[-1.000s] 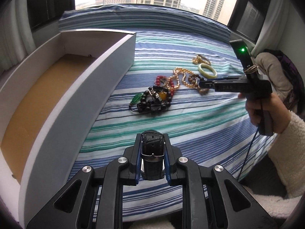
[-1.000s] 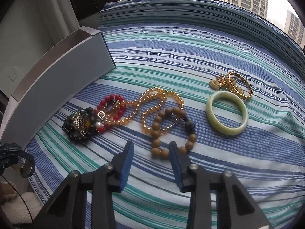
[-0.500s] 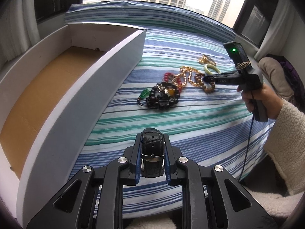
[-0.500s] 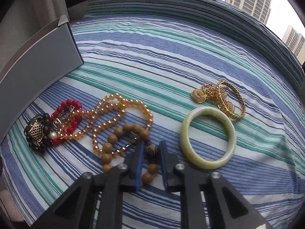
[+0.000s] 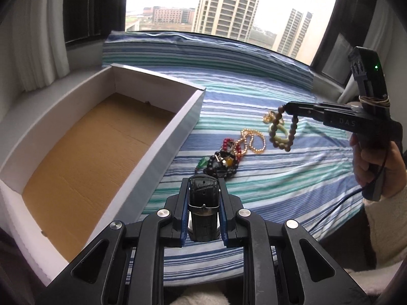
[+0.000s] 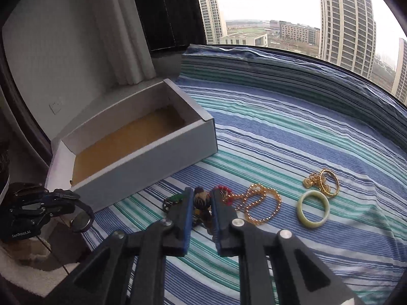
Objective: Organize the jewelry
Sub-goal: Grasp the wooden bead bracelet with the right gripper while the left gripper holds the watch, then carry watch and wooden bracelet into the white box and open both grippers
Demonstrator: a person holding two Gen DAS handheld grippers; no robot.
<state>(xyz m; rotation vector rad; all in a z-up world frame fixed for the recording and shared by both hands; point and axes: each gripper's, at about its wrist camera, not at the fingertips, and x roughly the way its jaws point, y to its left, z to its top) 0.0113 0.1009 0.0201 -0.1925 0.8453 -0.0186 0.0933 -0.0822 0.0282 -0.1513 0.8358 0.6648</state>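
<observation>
The letters "DAS" are showing in pale print on the side of your right gripper [image 6: 201,203], and "GenRobotAI" is showing on the body of your left gripper [image 5: 203,195].

Your left gripper is clamping a black leather watch strap with a metal buckle [image 5: 203,203] between its blue pads, jaws nearly closed, beside the open white cardboard box with a brown floor [image 5: 157,137].

Your right gripper's jaws have just been closing. They are pinching a carved bead of the brown wooden bead bracelet [image 5: 282,132], whose loop is hanging clear above the blue and green striped sheet [image 6: 279,132].

The pale green jade bangle [image 6: 313,209], amber bead strand [image 6: 262,204] and gold bangles [image 6: 324,184] are lying on that sheet, right of the box.
</observation>
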